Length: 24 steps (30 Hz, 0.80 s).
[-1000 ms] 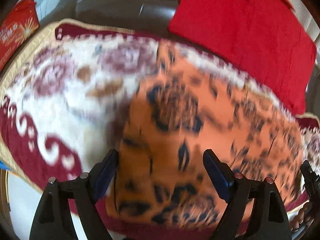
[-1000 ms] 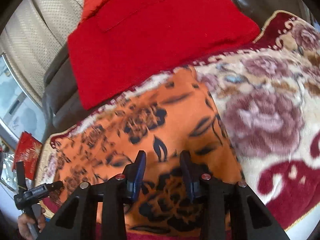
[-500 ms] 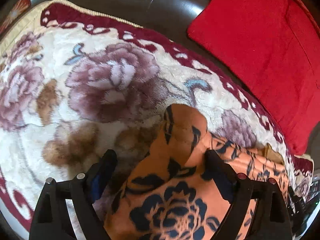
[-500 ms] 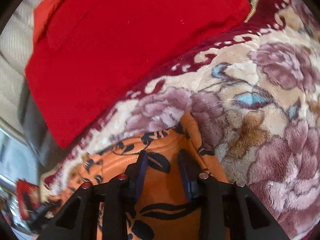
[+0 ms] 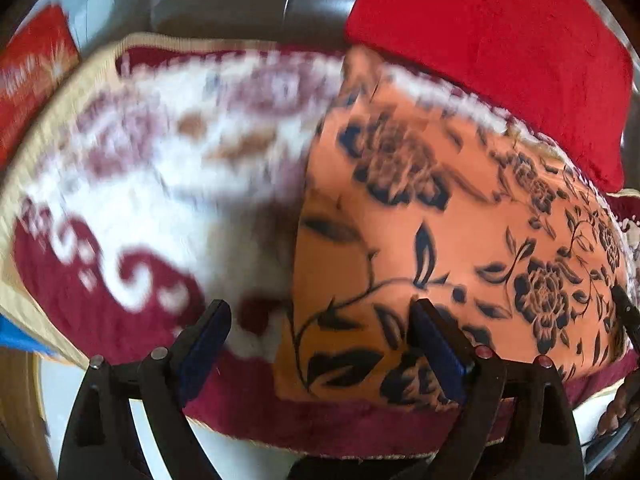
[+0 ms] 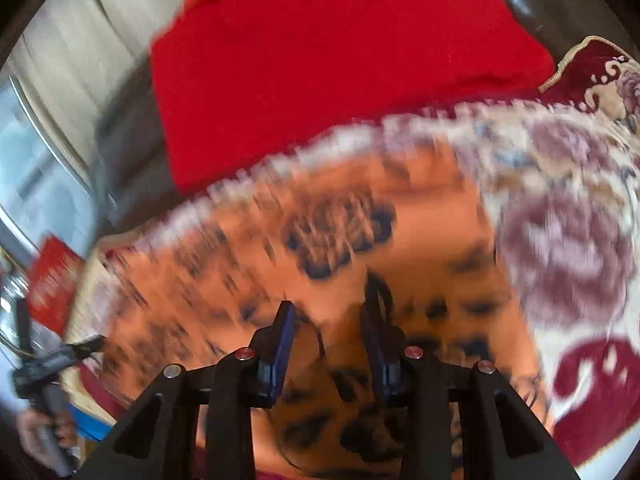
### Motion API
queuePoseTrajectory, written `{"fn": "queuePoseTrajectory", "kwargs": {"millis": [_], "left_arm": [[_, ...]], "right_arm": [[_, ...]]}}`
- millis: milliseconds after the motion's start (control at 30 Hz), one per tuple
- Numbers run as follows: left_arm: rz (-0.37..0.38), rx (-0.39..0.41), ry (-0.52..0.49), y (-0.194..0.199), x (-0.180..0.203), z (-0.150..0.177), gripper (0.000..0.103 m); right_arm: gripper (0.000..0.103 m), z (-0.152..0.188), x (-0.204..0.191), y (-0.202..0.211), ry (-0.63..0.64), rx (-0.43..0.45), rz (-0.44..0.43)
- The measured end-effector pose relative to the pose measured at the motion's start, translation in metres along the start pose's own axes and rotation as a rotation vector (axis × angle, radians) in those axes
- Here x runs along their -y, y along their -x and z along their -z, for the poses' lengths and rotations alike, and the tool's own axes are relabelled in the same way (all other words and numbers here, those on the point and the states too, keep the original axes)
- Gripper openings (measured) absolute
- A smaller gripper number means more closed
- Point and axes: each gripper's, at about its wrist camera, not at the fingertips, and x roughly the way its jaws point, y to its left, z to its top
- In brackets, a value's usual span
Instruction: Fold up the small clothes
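Note:
An orange garment with dark flower print [image 5: 452, 240] lies spread on a flowered blanket [image 5: 160, 184]; it also shows in the right wrist view [image 6: 328, 248], blurred. My left gripper [image 5: 320, 324] is open wide and empty, above the garment's near left edge. My right gripper [image 6: 328, 324] hangs over the garment's near part with its jaws a moderate gap apart and cloth showing between them; I cannot tell whether they hold a fold. The left gripper shows at the left edge of the right wrist view [image 6: 44, 364].
A red cushion [image 5: 500, 48] leans on a dark leather sofa back [image 5: 248, 4] behind the blanket. A red box [image 5: 28, 76] sits at far left. The blanket's maroon border [image 5: 320, 420] hangs over the near edge. Curtains and a window [image 6: 48, 120] stand at left.
Both grippers pulled back toward the near edge from the far side of the blanket. The garment, bunched half a second ago, now lies spread wide. Both views are motion-blurred.

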Motion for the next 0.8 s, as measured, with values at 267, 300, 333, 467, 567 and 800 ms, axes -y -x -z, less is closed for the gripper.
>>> {"fn": "queuePoseTrajectory", "kwargs": {"millis": [267,300,333,467,567,800], "left_arm": [[0.045,0.098,0.146,0.051,-0.04,0.025,0.092],[0.065,0.093,0.17,0.051,-0.044,0.03,0.092],[0.091,0.087,0.203,0.05,-0.048,0.036,0.092],[0.201,0.091,0.316,0.04,-0.052,0.052,0.092],[0.296,0.093,0.356,0.024,-0.043,0.051,0.092],[0.337,0.11,0.391,0.0,-0.021,0.041,0.065]], "right_arm": [[0.039,0.001,-0.068,0.024,0.072,0.02,-0.197],[0.039,0.006,-0.078,0.025,0.077,0.019,-0.226],[0.039,0.012,-0.088,0.023,0.08,0.021,-0.251],[0.039,0.039,-0.118,-0.006,0.067,-0.017,-0.339],[0.039,0.063,-0.113,-0.036,0.035,-0.066,-0.301],[0.022,0.084,-0.094,-0.043,0.073,0.013,-0.353]]}}
